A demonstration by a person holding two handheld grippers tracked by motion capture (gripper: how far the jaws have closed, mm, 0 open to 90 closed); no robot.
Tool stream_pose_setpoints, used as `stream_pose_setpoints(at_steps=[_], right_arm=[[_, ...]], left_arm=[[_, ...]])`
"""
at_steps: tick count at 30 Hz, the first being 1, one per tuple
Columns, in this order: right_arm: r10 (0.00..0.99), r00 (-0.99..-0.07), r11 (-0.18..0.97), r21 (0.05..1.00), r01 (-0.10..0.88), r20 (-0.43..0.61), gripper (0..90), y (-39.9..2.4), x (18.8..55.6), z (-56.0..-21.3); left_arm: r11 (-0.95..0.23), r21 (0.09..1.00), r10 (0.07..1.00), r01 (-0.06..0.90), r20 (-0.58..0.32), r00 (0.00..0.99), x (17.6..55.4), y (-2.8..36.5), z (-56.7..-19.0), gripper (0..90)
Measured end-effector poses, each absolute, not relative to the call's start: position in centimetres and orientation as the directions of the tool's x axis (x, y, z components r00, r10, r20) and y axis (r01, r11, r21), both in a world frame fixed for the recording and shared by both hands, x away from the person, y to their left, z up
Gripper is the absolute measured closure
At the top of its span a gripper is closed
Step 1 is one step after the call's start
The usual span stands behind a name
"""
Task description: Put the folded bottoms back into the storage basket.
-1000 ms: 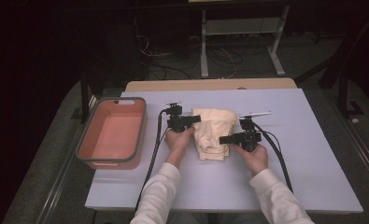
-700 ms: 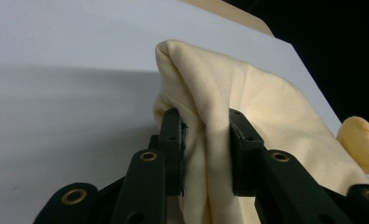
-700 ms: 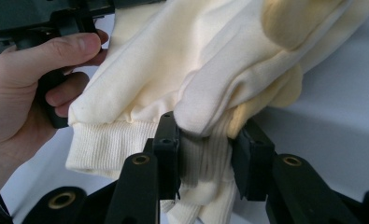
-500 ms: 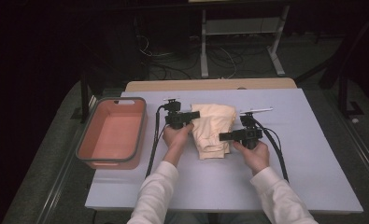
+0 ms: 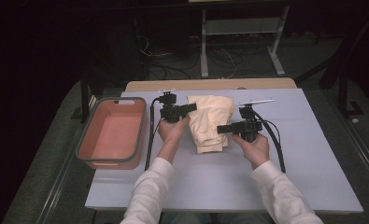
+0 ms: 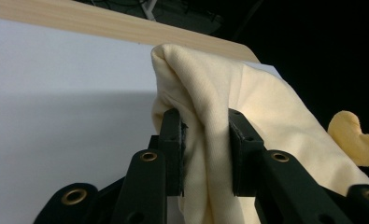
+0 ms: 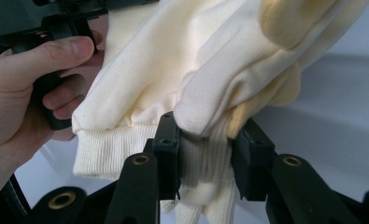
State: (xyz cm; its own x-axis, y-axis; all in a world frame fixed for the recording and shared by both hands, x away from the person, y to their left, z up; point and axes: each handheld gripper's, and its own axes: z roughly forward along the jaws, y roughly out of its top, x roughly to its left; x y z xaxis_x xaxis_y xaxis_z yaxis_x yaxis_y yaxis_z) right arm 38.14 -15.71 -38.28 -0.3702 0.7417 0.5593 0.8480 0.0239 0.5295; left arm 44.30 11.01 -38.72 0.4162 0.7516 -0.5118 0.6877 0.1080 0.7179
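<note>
Both pairs of jaws are closed on the cream garment (image 5: 211, 122) at centre frame in the high view: left gripper (image 6: 205, 149) pinching a fold, right gripper (image 7: 205, 156) its ribbed hem. Step judged in hand: lifting it off the table (image 5: 308, 154). Next move likely calls for carrying it level toward the orange bin (image 5: 111, 133), centre left.

Salmon-pink bin (image 5: 112, 133) with grey rim on the surface's left edge | pale lavender surface (image 5: 313, 154) | dark floor with cables (image 5: 219, 58) behind
</note>
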Motion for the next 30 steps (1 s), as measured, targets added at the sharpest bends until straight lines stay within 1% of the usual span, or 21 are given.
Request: stream_pose_setpoints(at_steps=[5, 9, 19, 30], right_arm=[[0.735, -0.384, 0.03, 0.539, 0.842, 0.559, 64.9, -15.0, 38.4, -37.6], [0.729, -0.393, 0.033, 0.544, 0.838, 0.561, 64.9, -14.5, 38.8, -37.0], [0.728, -0.423, 0.059, 0.565, 0.823, 0.539, 64.8, -13.0, 39.3, -35.3], [0.719, -0.442, 0.06, 0.585, 0.809, 0.537, 64.7, -11.9, 39.3, -34.0]], left_arm=[[0.119, 0.728, 0.754, 0.675, -0.508, 0.416, 44.3, 11.8, -37.9, 70.7], [0.151, 0.734, 0.751, 0.662, -0.52, 0.406, 44.3, 12.7, -37.2, 70.8], [0.152, 0.754, 0.759, 0.64, -0.503, 0.413, 44.3, 14.0, -35.6, 70.7], [0.149, 0.774, 0.767, 0.615, -0.483, 0.423, 44.0, 15.2, -33.8, 70.7]])
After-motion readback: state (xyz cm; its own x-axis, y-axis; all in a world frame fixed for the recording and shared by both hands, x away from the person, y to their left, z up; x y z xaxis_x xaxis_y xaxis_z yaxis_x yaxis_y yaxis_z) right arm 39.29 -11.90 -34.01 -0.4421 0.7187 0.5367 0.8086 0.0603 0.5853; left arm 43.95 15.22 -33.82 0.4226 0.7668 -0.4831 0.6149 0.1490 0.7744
